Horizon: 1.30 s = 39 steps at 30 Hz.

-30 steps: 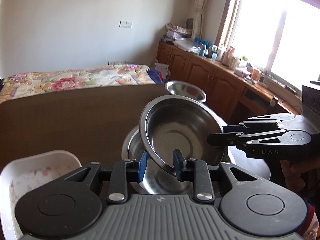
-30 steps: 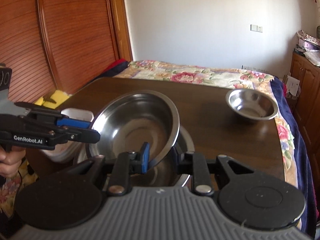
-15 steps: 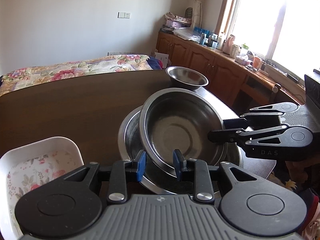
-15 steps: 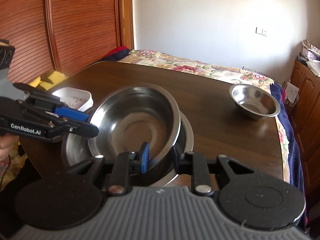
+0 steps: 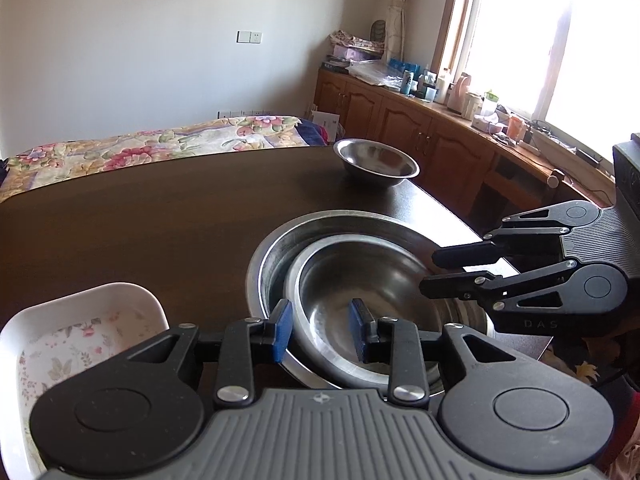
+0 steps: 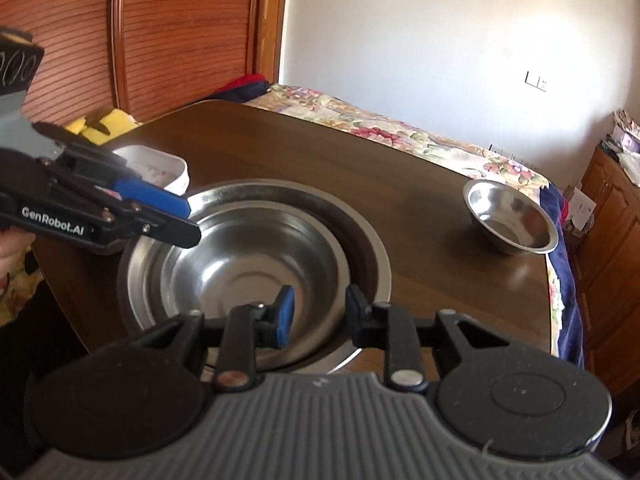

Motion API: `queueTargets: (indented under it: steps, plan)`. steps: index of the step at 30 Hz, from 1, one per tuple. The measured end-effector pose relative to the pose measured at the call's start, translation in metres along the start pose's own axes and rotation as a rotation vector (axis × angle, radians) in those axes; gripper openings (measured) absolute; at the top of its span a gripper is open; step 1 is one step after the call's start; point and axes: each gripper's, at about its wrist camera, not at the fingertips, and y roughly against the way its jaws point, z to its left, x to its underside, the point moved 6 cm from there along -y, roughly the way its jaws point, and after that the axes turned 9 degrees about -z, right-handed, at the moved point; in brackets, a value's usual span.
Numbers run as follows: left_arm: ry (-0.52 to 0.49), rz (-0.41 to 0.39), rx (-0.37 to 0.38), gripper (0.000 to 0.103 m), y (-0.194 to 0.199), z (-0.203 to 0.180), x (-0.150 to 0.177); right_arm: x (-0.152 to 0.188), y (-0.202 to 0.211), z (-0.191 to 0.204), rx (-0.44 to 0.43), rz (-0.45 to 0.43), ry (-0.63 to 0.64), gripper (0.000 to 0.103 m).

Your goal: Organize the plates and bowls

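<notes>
A medium steel bowl (image 5: pixel 368 292) (image 6: pixel 248 276) rests nested inside a larger steel bowl (image 5: pixel 264 260) (image 6: pixel 360 240) on the dark wooden table (image 5: pixel 160 220). My left gripper (image 5: pixel 320 330) (image 6: pixel 186 222) stands open at the nested bowl's near-left rim, its blue pads apart. From the opposite side, my right gripper (image 6: pixel 320 314) (image 5: pixel 432 270) is open over the bowls' rim. A small steel bowl (image 5: pixel 376 160) (image 6: pixel 508 216) sits alone near the table's far corner. A white floral dish (image 5: pixel 80 328) (image 6: pixel 160 168) lies beside the left gripper.
The table's edge runs close to the right of the stacked bowls. Beyond the table is a bed with a floral cover (image 5: pixel 160 144). Wooden cabinets (image 5: pixel 420 136) with clutter on top line the window wall. A hand (image 6: pixel 8 248) holds the left gripper.
The medium bowl, held tilted above the large bowl by both grippers, has come down flat into it. Both grippers have opened and let go of its rim.
</notes>
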Motion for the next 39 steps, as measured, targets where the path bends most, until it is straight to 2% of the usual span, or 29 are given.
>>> queueTargets:
  steps: [14,21,24,27,29,31,33,34,36,39]
  plan:
    - [-0.021,-0.053,-0.023,0.035,-0.005,-0.003,-0.026,-0.021,0.007,-0.012,0.023,-0.134,-0.04,0.029]
    - [-0.037,-0.059,-0.039,0.036,-0.019,-0.003,-0.043,-0.029,0.007,-0.041,0.07,-0.203,-0.076,0.029]
    - [-0.05,-0.061,-0.046,0.04,-0.029,-0.004,-0.051,-0.031,0.004,-0.06,0.097,-0.226,-0.1,0.029]
    - [-0.061,-0.065,-0.05,0.046,-0.039,-0.005,-0.062,-0.033,0.0,-0.078,0.133,-0.249,-0.121,0.029]
    - [-0.062,-0.073,-0.047,0.055,-0.046,-0.007,-0.068,-0.032,-0.003,-0.091,0.147,-0.261,-0.143,0.029]
    - [-0.062,-0.082,-0.041,0.059,-0.053,-0.008,-0.076,-0.03,-0.007,-0.102,0.171,-0.268,-0.153,0.031]
    - [-0.069,-0.085,-0.042,0.063,-0.062,-0.01,-0.084,-0.028,-0.012,-0.113,0.197,-0.274,-0.16,0.034]
    - [-0.073,-0.086,-0.043,0.067,-0.066,-0.013,-0.087,-0.027,-0.015,-0.117,0.206,-0.276,-0.167,0.035]
    - [-0.08,-0.086,-0.042,0.072,-0.075,-0.015,-0.093,-0.024,-0.021,-0.128,0.22,-0.278,-0.185,0.044]
    - [-0.084,-0.084,-0.032,0.083,-0.089,-0.018,-0.102,-0.018,-0.029,-0.141,0.235,-0.276,-0.206,0.049]
